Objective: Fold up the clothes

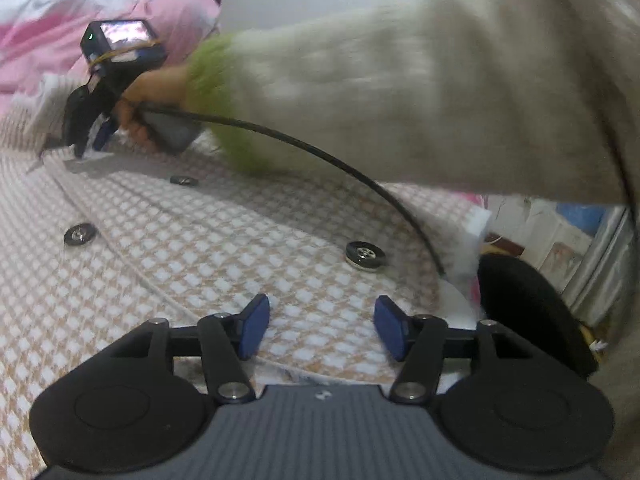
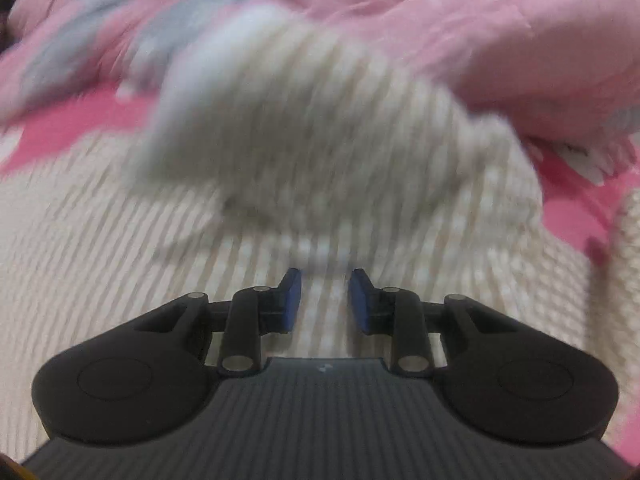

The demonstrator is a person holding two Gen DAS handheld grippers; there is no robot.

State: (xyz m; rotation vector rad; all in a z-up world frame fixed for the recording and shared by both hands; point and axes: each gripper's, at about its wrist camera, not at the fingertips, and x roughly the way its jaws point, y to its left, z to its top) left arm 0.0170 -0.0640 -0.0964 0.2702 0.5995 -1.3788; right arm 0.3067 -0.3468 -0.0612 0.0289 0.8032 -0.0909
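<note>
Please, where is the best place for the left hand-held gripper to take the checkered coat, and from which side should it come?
Probably the hem edge of the checkered coat near the white lining, just right of the left hand-held gripper. The cloth lies flat under the open jaws, so only an edge offers a fold to pinch. Come in low from the right, clear of the large button and the cable.

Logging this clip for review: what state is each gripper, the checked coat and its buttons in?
left gripper: open, empty, over the coat.
right gripper: open, nothing between its pads.
checked coat: spread flat, front up.
buttons: three visible on the front.
pink bedding: rumpled behind the coat.
</note>
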